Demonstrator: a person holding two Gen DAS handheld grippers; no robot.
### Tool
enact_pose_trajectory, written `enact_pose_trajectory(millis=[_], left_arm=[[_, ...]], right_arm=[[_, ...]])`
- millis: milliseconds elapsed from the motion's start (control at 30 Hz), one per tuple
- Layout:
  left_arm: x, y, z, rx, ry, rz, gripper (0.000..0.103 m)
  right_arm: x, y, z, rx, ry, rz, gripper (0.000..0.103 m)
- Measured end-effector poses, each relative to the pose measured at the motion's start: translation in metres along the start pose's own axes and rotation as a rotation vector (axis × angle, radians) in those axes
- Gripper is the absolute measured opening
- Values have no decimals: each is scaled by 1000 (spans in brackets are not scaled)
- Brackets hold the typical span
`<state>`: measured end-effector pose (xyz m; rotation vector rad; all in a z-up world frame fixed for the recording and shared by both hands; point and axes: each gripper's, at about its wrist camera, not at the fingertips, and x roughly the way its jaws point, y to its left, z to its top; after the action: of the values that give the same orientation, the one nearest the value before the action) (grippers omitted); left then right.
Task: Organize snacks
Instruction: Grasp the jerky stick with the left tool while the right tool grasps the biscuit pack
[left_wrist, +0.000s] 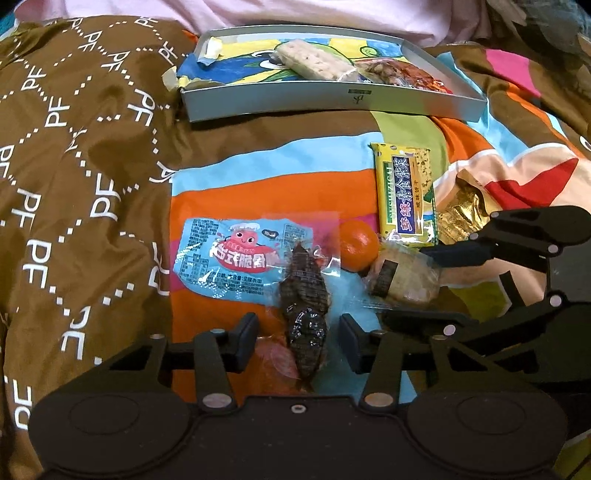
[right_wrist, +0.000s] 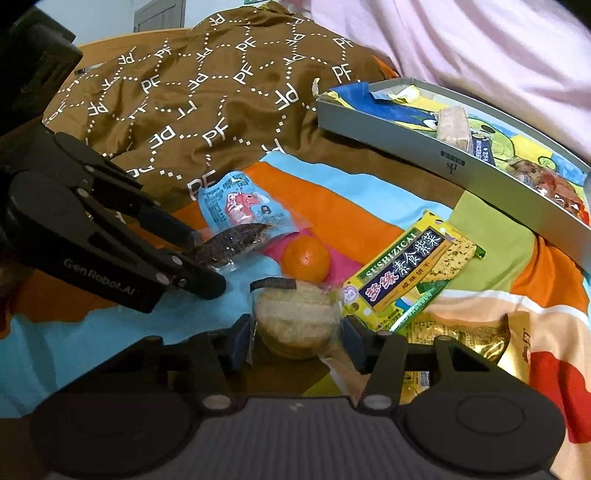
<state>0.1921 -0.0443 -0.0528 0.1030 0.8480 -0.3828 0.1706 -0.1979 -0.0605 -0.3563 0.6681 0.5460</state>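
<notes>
two wrapped snacks between the tongs, box waiting beyond

dark, ridged and sealed in clear film, the dried snack (left_wrist: 304, 317) lies lengthwise between the fingers of the left tongs (left_wrist: 298, 338). a gap shows on both sides in the left wrist view, so the pads are not pressing yet; the tongs stand part open around it. it looks light and fairly stiff, with slippery, crinkly film, so a hold across the thick middle should serve better than one on the loose wrapper edge.

the right tongs (right_wrist: 295, 338) straddle the round pastry (right_wrist: 295, 321) in its clear wrapper. the pads sit just beside the film, and whether they truly press cannot be told. the pastry seems crumbly and fragile: a gentle squeeze across its widest part, no harder than needed, would be the safe judgement.

outward on the bed lie the blue packet (left_wrist: 236, 256), partly under the dried snack, and the orange (left_wrist: 358, 245), touching the pastry's wrapper. the yellow cracker pack (left_wrist: 406, 195) lies near, flat and brittle by the look of it, with a gold packet (right_wrist: 476, 339) just beside it.

farther off, on the patterned bedspread (left_wrist: 85, 177), stands the shallow grey box (left_wrist: 332, 103), already holding a pale bar (left_wrist: 314, 62) and another wrapped snack. the remaining items lie well apart from it.
</notes>
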Motion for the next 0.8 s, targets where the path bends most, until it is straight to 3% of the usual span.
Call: enact_pose_trajectory(millis=[533,800], left_arm=[[-1,2,-1,-26,-8,-11,49],[-7,-7,1,-28,-37,43,49]], right_arm=[[-21,9,-1,-23,-5,-69,56],[-29,8,0,-40,-36,-116,56]])
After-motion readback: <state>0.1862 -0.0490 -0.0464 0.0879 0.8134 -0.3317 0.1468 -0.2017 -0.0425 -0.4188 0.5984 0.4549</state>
